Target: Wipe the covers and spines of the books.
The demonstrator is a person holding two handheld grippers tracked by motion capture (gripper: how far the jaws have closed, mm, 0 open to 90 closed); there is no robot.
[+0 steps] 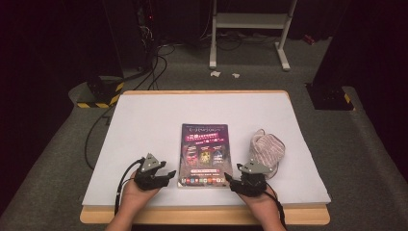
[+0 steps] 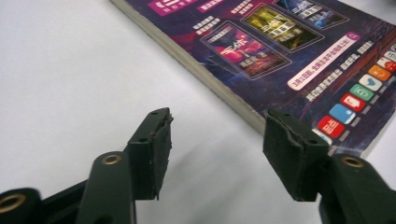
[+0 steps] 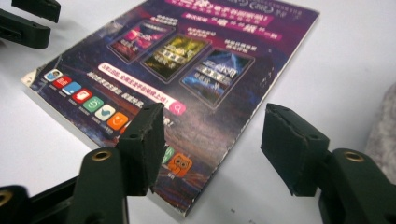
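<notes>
Purple-covered, one book (image 1: 204, 155) lies beside one cloth pouch (image 1: 267, 147); two hand-held grippers, left (image 1: 169, 175) and right (image 1: 230, 179), gape empty

A wooden table (image 1: 207, 215) topped with a white sheet (image 1: 144, 120) stands on grey carpet (image 1: 43, 159). Beyond it, the room falls into darkness. At the far side, a white metal stand (image 1: 250, 21) sits on the floor. Far left, black cables (image 1: 154, 67) trail past a yellow-and-black striped base (image 1: 98, 96).
</notes>
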